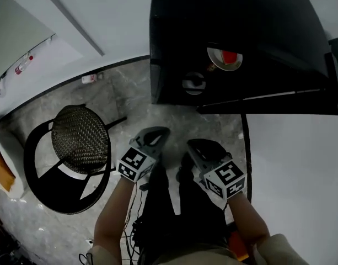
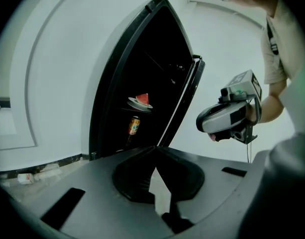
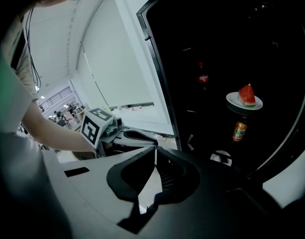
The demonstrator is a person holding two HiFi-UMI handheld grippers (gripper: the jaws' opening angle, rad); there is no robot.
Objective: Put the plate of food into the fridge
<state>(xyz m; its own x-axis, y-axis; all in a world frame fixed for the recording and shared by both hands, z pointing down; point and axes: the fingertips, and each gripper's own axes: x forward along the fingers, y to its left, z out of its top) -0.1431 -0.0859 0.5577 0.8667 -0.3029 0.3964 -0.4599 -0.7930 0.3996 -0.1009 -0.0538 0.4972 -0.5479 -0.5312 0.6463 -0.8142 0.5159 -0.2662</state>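
- Shows the plate of food [image 3: 245, 100], a red wedge on a white dish, already set on a shelf inside the fridge [image 3: 217, 34], right above an orange can [image 3: 239, 131] and to one side of a dark bottle [image 3: 203, 77].
- Finds the left claw [image 2: 154, 151] pressed together, tip against tip, with nothing between its jaws.
- Finds the right claw [image 3: 154, 151] closed the same way and equally empty.
- Places both claws outside the fridge, side by side above the floor in the head view, well apart from the plate.
- Points to the placing step as done: no grip on the plate and no contact with it.
- Shows the fridge door [image 2: 184, 98] swung wide open.
- Leaves, most likely, only the shutting of that door, if counted within the task.
- Calls for one claw to reach the door's free edge and push it home gently, without jolting the shelf.
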